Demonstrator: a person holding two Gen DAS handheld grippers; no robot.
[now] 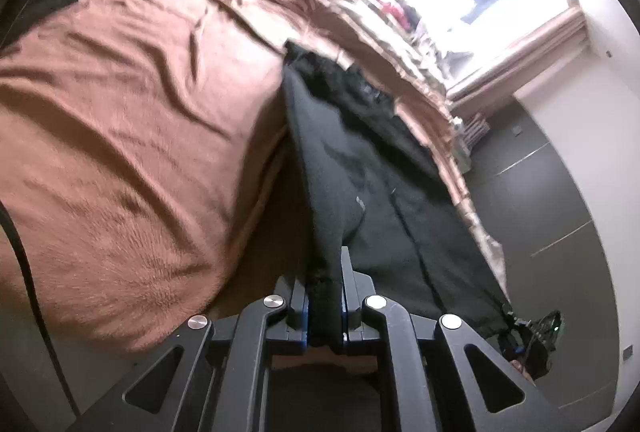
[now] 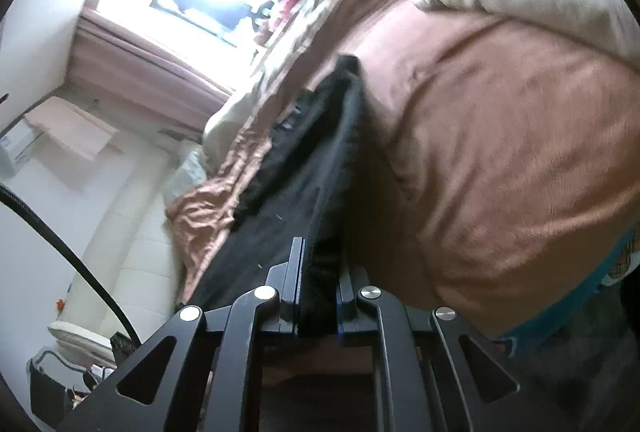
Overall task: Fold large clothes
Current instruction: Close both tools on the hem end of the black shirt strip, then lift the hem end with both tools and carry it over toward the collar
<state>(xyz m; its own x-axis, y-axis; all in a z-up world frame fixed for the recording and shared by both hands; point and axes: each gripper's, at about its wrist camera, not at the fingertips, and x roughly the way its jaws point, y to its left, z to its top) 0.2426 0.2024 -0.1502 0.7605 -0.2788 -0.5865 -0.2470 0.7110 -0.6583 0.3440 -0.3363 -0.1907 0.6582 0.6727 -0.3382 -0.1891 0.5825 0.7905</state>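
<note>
While I hold both arms low over the bed (image 1: 120, 135), the left gripper (image 1: 325, 296) pinches an edge of the black garment (image 1: 360, 167); my right gripper (image 2: 318, 292) clamps another edge (image 2: 304, 167); the cloth stretches across the brown blanket (image 2: 500, 159).

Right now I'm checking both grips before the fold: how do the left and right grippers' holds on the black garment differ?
The left gripper has the black garment spreading to its right, the brown blanket to its left. The right gripper sees the reverse: garment trailing left, blanket right. In the left view the garment fans wide; in the right view it narrows into a bunched strip. Both are shut on a garment edge.
</note>
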